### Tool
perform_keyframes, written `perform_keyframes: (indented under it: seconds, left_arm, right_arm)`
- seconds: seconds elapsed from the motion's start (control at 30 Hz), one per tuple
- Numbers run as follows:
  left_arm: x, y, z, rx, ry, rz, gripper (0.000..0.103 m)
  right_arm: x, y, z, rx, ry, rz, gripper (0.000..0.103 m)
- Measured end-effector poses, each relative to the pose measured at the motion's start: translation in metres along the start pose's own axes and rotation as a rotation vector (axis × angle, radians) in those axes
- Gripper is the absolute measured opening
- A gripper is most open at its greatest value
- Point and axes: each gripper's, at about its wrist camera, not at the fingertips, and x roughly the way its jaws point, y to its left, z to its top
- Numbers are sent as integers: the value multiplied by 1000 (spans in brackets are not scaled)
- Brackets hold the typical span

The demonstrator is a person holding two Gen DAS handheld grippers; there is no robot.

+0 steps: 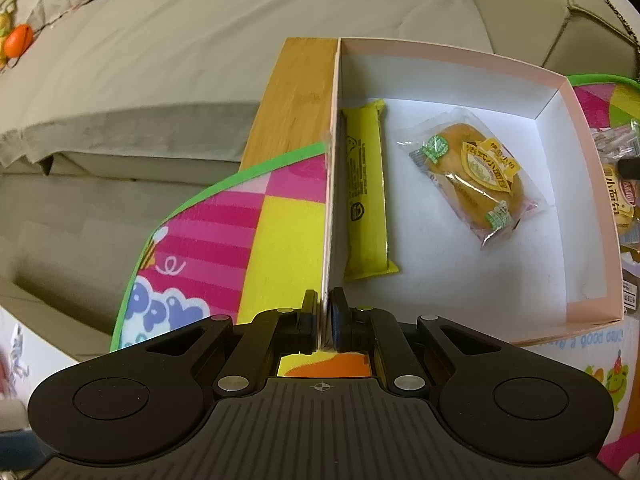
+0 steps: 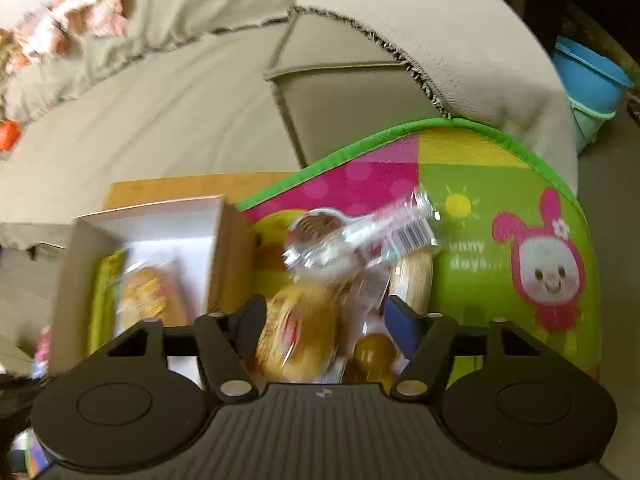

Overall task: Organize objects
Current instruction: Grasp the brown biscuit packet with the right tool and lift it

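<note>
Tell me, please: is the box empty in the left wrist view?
No: inside the box lie a yellow snack bar against its left wall and a wrapped bun in the middle.

Ahead of the left tool, the box [image 1: 556,92] is white inside with pale pink outer walls, holding a bright yellow wrapper [image 1: 366,196] with small black print and a golden-brown bun [image 1: 476,172] in clear film with yellow and green labels. Under it lies a mat [image 1: 276,216] edged in green, patterned in pink stripes and yellow blocks. Past the right tool, the mat shows a pink rabbit [image 2: 548,264] on green.
</note>
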Motion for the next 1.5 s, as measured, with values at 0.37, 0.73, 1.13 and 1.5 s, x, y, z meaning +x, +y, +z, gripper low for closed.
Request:
perform_keyframes:
  seconds: [0.37, 0.73, 1.13, 1.5]
  left_arm:
    - [0, 2, -3, 12, -5, -36, 9]
    - [-1, -2, -11, 93, -11, -67, 9]
    - [3, -9, -1, 225, -73, -72, 8]
    - [5, -14, 6, 425, -144, -105, 9]
  right_arm:
    - [-22, 8, -91, -396, 161, 74, 28]
    - [-54, -1, -140, -460, 63, -34, 56]
    - [20, 15, -95, -428, 134, 7, 47]
    - [-13, 28, -170, -308, 312, 140, 19]
